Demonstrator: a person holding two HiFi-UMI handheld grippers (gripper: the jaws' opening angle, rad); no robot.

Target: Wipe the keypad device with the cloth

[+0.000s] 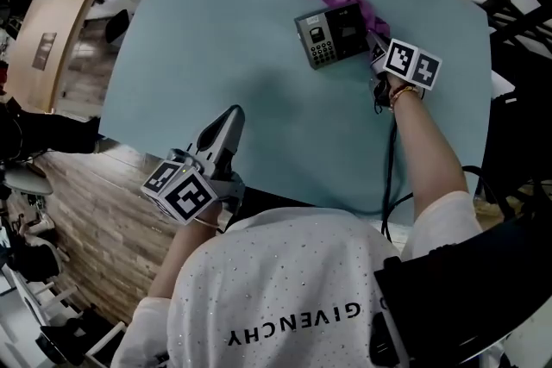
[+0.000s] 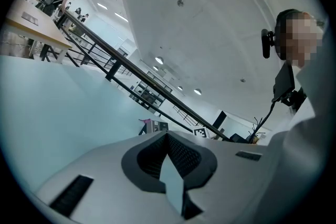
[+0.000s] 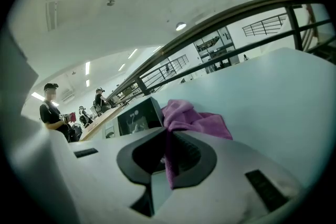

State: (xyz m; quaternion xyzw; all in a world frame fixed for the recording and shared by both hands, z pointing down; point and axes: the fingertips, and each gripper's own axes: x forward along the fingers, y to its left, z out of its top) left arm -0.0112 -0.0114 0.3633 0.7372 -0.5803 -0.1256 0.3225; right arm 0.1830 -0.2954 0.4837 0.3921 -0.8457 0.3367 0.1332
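right tool (image 3: pixel 167 138) — clamped on purple cloth (image 3: pixel 195 121); cloth bunched beside dark-grey keypad device (image 1: pixel 331 35) | left tool (image 2: pixel 168 136) — closed, empty

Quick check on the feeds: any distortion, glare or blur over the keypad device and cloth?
Head view: fisheye bows the table edges; keypad device evenly lit, no obvious glare. Right gripper view: black vignette corners, cloth pinched in the right tool reads sharp enough. Left gripper view: same vignette, bright ceiling lights, device tiny beyond the shut left tool.

place: open lab hall | railings (image 3: pixel 220 22), ceiling lights (image 3: pixel 181 25), long benches (image 2: pixel 31 26) (people (image 3: pixel 51 113) working there)
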